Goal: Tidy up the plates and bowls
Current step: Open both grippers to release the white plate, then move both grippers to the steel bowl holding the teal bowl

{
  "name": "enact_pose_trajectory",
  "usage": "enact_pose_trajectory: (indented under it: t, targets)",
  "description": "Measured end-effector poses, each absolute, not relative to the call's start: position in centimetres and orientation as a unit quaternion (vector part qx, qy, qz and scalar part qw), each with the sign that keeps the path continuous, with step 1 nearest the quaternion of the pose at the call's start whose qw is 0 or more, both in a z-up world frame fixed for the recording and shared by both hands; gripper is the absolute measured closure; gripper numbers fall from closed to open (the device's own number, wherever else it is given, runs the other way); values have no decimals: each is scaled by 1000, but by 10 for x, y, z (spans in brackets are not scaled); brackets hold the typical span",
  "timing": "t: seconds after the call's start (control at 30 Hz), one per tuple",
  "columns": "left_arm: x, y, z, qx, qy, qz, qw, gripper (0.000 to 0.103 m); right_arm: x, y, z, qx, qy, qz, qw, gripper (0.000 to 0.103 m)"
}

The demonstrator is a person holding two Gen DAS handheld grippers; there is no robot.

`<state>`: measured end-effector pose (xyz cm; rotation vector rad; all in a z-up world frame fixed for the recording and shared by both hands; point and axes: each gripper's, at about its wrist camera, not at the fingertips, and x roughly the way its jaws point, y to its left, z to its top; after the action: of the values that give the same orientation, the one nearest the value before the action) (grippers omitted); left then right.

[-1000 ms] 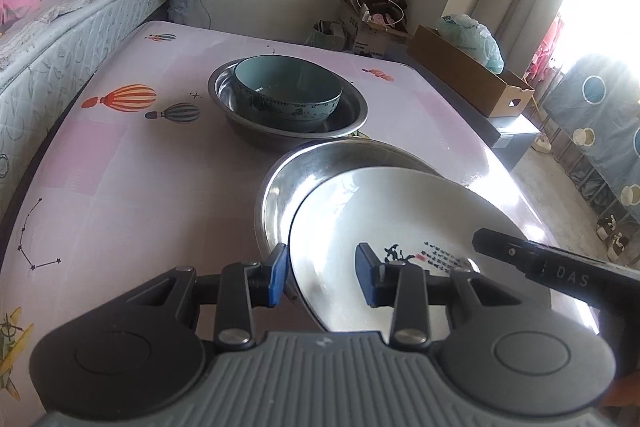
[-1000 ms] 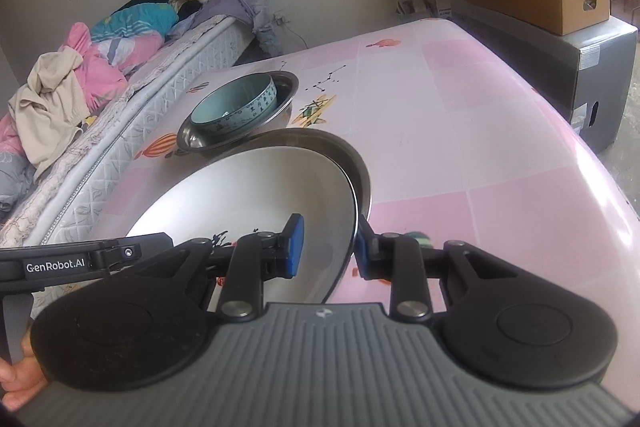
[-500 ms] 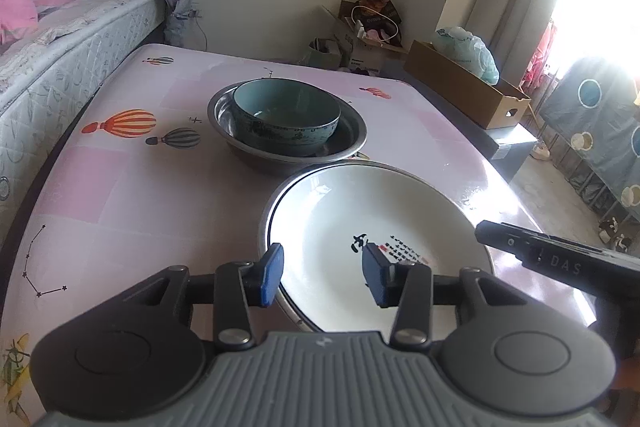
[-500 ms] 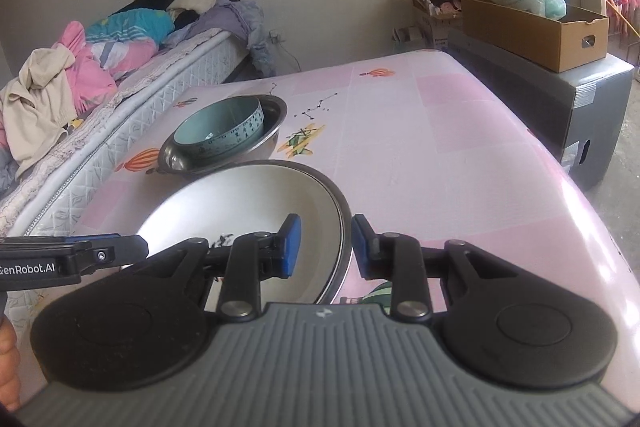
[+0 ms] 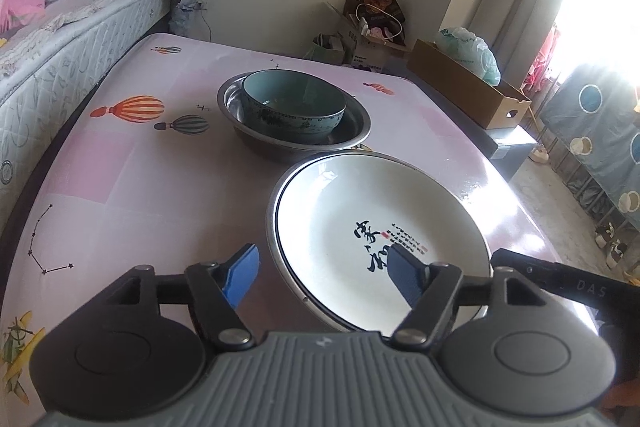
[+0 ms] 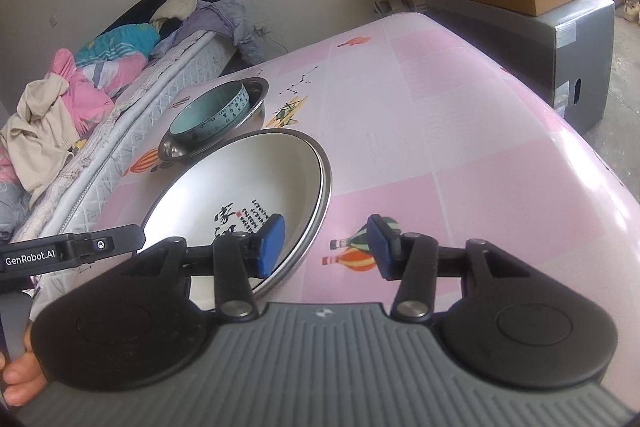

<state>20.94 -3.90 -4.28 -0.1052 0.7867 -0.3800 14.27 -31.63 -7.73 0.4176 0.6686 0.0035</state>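
Inside steel plate (image 5: 280,183): white plate (image 5: 360,211)

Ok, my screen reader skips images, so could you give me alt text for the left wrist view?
A white plate with black calligraphy sits nested in a steel plate on a pink table; the left gripper straddles its near rim, opening. Behind, a teal bowl sits inside a steel bowl.

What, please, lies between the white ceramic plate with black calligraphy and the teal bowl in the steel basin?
Only the basin's steel rim and bare pink tablecloth, seen in both wrist views.
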Motion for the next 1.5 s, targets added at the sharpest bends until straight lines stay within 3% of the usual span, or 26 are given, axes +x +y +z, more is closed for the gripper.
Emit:
enact_pose_trajectory:
  t: [0.13,0.53,0.83,1.1,1.2,1.37,1.5]
  targets:
    - [203,-36,-39,-56,376,-184,906,21,134,-322,-69,209,316,-2,925,53]
    - [204,-11,-12,-74,371,-156,912,14,131,-324,-19,179,290,43,939,49]
    - [228,3,12,-56,346,-123,929,11,173,-321,31,169,295,114,934,47]
    - [276,1,3,-55,357,-101,927,11,241,-317,37,134,336,138,922,48]
    - [299,1,-3,-65,365,-93,924,14,270,-321,25,149,358,142,911,49]
    - [339,5,-18,-101,398,-80,908,34,320,-327,3,166,391,130,896,60]
    - [362,5,-30,-114,424,-77,895,42,351,-326,-12,170,402,121,892,62]
